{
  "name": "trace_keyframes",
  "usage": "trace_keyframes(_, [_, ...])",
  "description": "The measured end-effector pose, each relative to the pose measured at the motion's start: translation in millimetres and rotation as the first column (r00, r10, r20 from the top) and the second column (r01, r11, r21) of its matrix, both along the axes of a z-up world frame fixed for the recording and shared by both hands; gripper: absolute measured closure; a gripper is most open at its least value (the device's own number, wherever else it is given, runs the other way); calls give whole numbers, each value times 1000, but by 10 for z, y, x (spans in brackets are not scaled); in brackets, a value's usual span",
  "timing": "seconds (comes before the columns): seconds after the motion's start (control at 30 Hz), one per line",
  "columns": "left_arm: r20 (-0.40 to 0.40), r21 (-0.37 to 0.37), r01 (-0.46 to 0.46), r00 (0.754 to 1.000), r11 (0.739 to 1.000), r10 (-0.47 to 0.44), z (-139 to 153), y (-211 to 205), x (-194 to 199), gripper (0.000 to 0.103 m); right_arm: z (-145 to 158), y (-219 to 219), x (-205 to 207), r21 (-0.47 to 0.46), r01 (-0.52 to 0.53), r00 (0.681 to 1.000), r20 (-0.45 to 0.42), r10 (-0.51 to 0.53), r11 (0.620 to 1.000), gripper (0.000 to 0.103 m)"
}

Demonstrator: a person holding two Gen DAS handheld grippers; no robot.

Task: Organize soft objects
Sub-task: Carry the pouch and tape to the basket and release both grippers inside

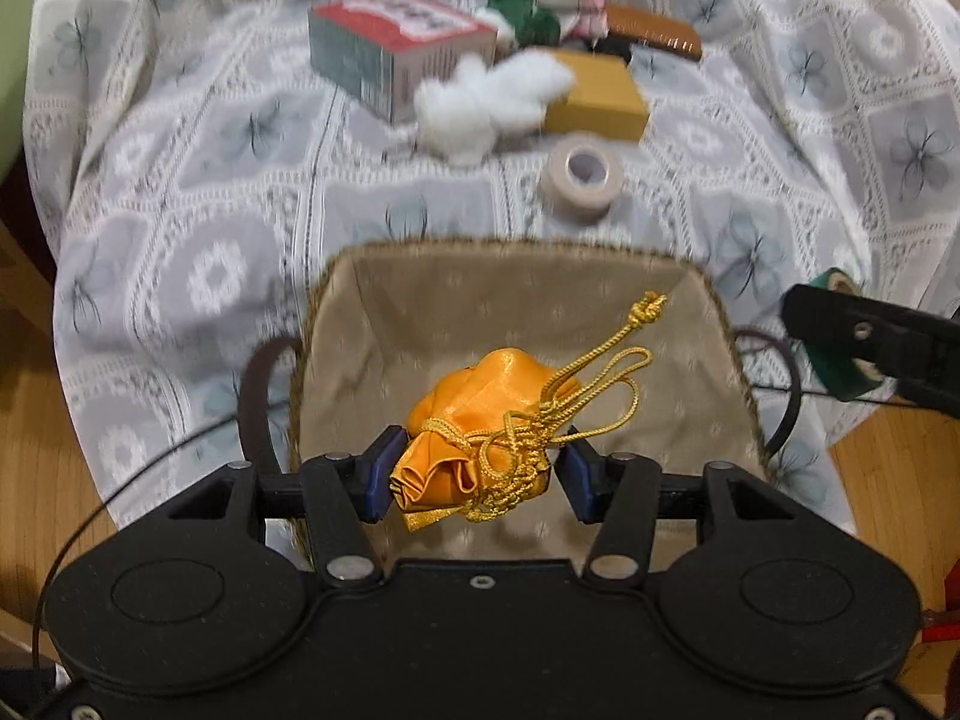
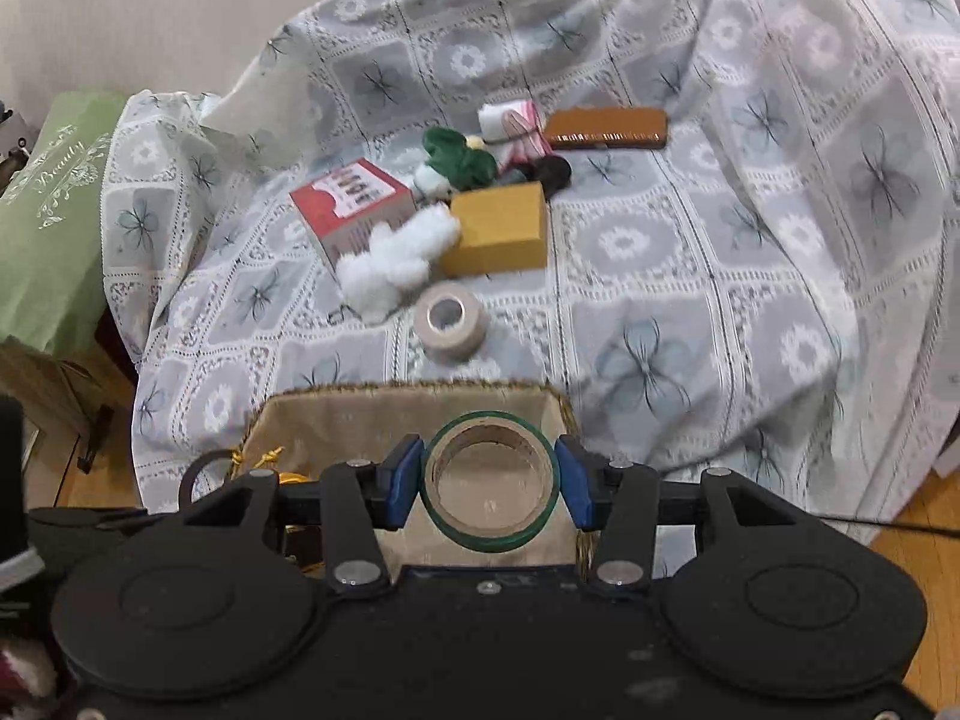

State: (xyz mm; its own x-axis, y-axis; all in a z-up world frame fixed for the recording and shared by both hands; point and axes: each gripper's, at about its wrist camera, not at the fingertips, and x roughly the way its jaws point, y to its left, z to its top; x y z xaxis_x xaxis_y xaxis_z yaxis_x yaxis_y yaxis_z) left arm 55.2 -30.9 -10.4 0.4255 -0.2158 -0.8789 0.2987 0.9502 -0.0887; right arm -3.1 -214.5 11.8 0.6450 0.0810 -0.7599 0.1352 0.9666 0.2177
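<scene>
orange satin pouch [image 1: 474, 420] sits pinched between the blue pads [image 1: 379, 474] of the left gripper [image 1: 477, 480], clenched on its gathered neck. pouch body points forward and away from the fingers, long axis roughly along the gripper's line; gold drawstring [image 1: 606, 372] trails up and to the right, knot end loose in the air.

directly beneath and ahead: lined basket [image 1: 420, 300], open mouth under the pouch. pouch hangs over the basket's interior, not resting on the lining as far as i can tell. judgement: the drop needs little more than a parting of the fingers; the cord may snag on a pad.

further out on the patterned cloth [image 1: 180, 192], left to right: red-topped box [image 1: 390, 42], white fluffy toy [image 1: 480, 102], beige tape roll [image 1: 581, 175], mustard box [image 1: 600, 96]. green fabric piece [image 1: 522, 6] and brown comb [image 1: 657, 30] lie behind, blurred.

right side: right gripper [image 2: 491, 483] clenched on a green tape roll [image 2: 491, 480], roll's hole facing the camera, squeezed across its width. it hovers over the basket's near right corner [image 2: 555, 402]. in the left view its finger and roll show at the right edge, just beside the basket rim.

judgement: left hand is the nearer to a release; tape is not soft, so its place in the basket is doubtful. white toy and green fabric look like the soft things left.
</scene>
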Motion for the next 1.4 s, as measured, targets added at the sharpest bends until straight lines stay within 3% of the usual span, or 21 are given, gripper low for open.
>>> trace_keyframes(0.43, [-81,57,-78,993,995,83,-431,147,-97,42,-250,191,-16,-8,-27,993,-117,26,1000,55])
trace_keyframes(0.5, [-66,63,-76,995,995,80,-438,155,-147,38,-278,229,-16,-9,-36,991,-126,34,999,55])
trace_keyframes(0.93, [-4,90,-46,999,995,47,-365,105,-326,37,-318,310,-50,-3,-63,989,-136,62,998,52])
trace_keyframes(1.4, [-6,88,-45,999,995,46,-355,102,-335,37,-378,262,-51,11,-41,987,-152,43,999,50])
